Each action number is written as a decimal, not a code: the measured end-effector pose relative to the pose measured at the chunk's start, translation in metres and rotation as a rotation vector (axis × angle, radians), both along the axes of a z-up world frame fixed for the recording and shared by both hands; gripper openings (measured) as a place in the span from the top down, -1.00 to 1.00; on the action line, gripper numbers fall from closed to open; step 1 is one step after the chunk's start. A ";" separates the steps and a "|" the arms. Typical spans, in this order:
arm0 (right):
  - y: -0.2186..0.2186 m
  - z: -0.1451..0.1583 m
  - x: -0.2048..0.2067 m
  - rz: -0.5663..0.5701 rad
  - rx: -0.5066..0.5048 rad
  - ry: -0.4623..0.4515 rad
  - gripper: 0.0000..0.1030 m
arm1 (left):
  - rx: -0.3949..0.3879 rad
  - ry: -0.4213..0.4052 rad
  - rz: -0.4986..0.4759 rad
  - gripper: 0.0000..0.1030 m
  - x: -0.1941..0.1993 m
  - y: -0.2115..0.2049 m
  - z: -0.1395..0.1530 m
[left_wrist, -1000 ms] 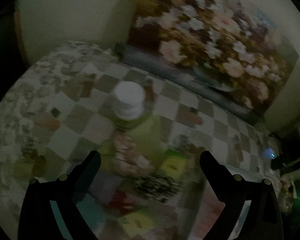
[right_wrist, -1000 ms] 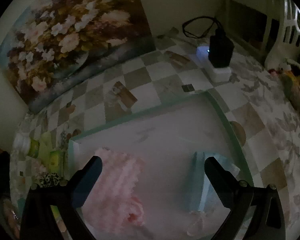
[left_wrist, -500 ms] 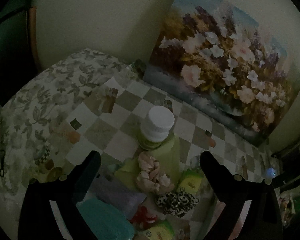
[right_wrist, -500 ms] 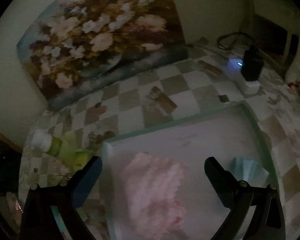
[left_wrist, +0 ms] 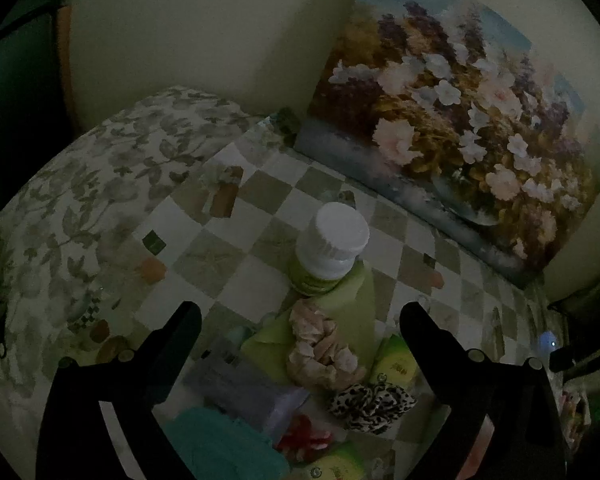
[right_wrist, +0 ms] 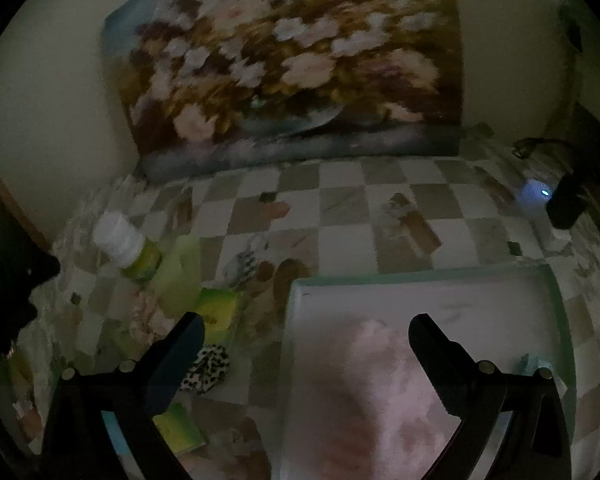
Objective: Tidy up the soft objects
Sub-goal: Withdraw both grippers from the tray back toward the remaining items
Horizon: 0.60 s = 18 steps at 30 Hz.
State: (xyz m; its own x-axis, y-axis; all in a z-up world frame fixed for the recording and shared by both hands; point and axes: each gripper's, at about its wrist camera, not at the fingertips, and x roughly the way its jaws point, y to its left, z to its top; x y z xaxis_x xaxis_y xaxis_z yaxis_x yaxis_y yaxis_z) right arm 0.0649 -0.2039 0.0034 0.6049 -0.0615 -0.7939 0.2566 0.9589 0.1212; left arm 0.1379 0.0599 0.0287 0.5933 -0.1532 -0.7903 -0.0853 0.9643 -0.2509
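since 1 s ago the left gripper (left_wrist: 300, 320) has pulled back and risen from the pile: the bottle (left_wrist: 332, 248) sat close and blurred then, and now sits sharp and farther off, with more of the checkered tablecloth (left_wrist: 204, 256) showing. the right gripper (right_wrist: 306, 336) has swung left over the same interval: the tray (right_wrist: 420, 276) filled its view before, and now only the tray's left part lies under it, with the pile coming in at the left. the folded blue cloth (right_wrist: 528, 362) has slid out to the right edge. judgement: both tools are turning from the tray toward the unsorted pile, so a next pick is being lined up, with 2 soft items already in the tray. both grippers are spread wide and hold nothing. in the left view the pink scrunchie (left_wrist: 320, 344) lies between the 2 fingers, slightly ahead of the tips, on a green cloth (left_wrist: 356, 300) just below the bottle. the leopard scrunchie (left_wrist: 372, 402) lies nearer the right finger, and a teal cloth (left_wrist: 220, 444) and a red item (left_wrist: 304, 436) sit low between the fingers. in the right view the pink fluffy cloth (right_wrist: 380, 392) rests in the tray between the fingers; the leopard scrunchie lies just beside the left finger, outside the tray. lighting is dim; fine detail is uncertain.
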 end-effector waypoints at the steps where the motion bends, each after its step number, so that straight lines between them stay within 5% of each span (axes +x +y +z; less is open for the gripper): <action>1: 0.004 -0.002 0.002 0.012 -0.004 0.004 -1.00 | -0.004 -0.004 -0.004 -0.93 0.000 0.000 0.000; 11: 0.026 -0.009 0.016 0.065 0.036 -0.031 -1.00 | 0.032 -0.053 -0.016 -0.93 0.002 -0.002 0.006; 18: 0.045 -0.019 0.028 0.127 0.045 0.013 -1.00 | 0.094 0.015 -0.048 -0.93 0.007 -0.009 -0.002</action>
State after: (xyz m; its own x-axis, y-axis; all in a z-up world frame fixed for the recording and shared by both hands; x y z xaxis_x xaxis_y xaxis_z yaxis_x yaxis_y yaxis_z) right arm 0.0924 -0.1592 -0.0152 0.5949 0.0507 -0.8022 0.1355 0.9774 0.1622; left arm 0.1453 0.0508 0.0262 0.5748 -0.1053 -0.8115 -0.0418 0.9866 -0.1577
